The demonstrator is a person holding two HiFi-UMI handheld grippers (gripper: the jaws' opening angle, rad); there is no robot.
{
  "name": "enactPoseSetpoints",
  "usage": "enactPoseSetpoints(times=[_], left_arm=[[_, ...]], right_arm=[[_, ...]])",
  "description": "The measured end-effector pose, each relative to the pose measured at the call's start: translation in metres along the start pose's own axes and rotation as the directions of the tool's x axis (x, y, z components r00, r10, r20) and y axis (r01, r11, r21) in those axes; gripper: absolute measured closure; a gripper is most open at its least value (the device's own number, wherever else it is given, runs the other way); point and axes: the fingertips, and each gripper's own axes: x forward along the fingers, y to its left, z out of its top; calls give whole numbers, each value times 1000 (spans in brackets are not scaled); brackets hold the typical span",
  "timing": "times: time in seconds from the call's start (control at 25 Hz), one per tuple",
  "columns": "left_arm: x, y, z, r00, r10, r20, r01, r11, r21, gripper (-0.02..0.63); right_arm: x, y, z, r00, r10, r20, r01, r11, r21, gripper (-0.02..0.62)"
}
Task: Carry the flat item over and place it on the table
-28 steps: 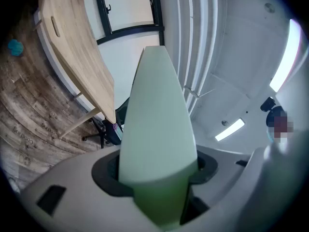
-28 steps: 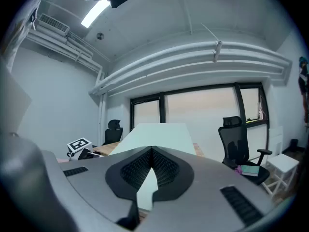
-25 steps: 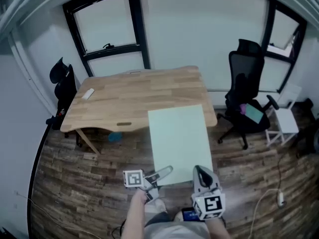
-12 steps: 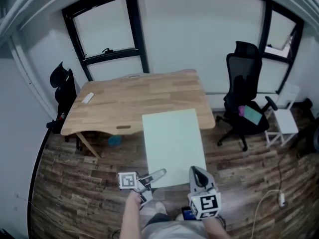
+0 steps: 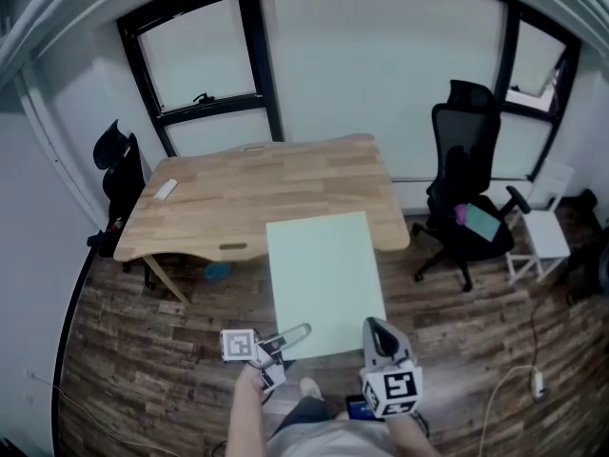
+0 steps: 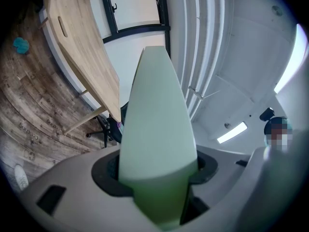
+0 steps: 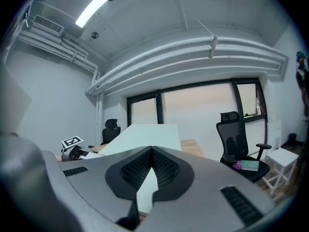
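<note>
Item under carriage: flat board [image 5: 322,282], pale green, rectangular. It is held roughly level in the air, above the wood floor [image 5: 124,350] and in front of the person. Long axis runs straight away from the person twd the wooden table [image 5: 238,193]. The short near edge sits at the grippers and the short far edge points at the table's near right corner. In the head view the far end overlaps that corner. Cannot confirm whether it is already over the top or just short of it, as the view is steep and gives no depth.

Left gripper [image 5: 297,334]: at the near-left corner, rolled onto its side. Its own view shows the jaws closed on the board [image 6: 157,129], which fills the gap between the pads.

Right gripper [image 5: 376,331]: at the near-right corner. Jaws are pressed onto the board's edge, with only a thin sliver of the board [image 7: 145,134] showing between the pads.

Surroundings: small white object [image 5: 166,188] on the table's left end, well apart from the board. Black office chair [image 5: 466,188] to the table's right, second black chair [image 5: 119,165] to its left.
</note>
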Motion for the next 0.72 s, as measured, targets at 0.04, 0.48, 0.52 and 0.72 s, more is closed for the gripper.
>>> enactPoseSetpoints(times=[0.04, 0.48, 0.52, 0.72], left_arm=[[2, 2, 3, 1000, 0, 0, 0, 1000, 1, 336], [36, 50, 67, 1000, 3, -17, -3, 999, -33, 336], [40, 56, 77, 1000, 2, -21, -3, 999, -44, 336], [62, 85, 134, 999, -7, -45, 4, 998, -66, 336]], right_arm=[[4, -2, 0, 1000, 2, -3, -2, 1000, -1, 598], [79, -40, -8, 998, -24, -54, 25, 1000, 15, 598], [91, -43, -8, 998, -29, -57, 30, 999, 13, 598], [153, -61, -4, 995, -52, -88, 54, 998, 21, 598]])
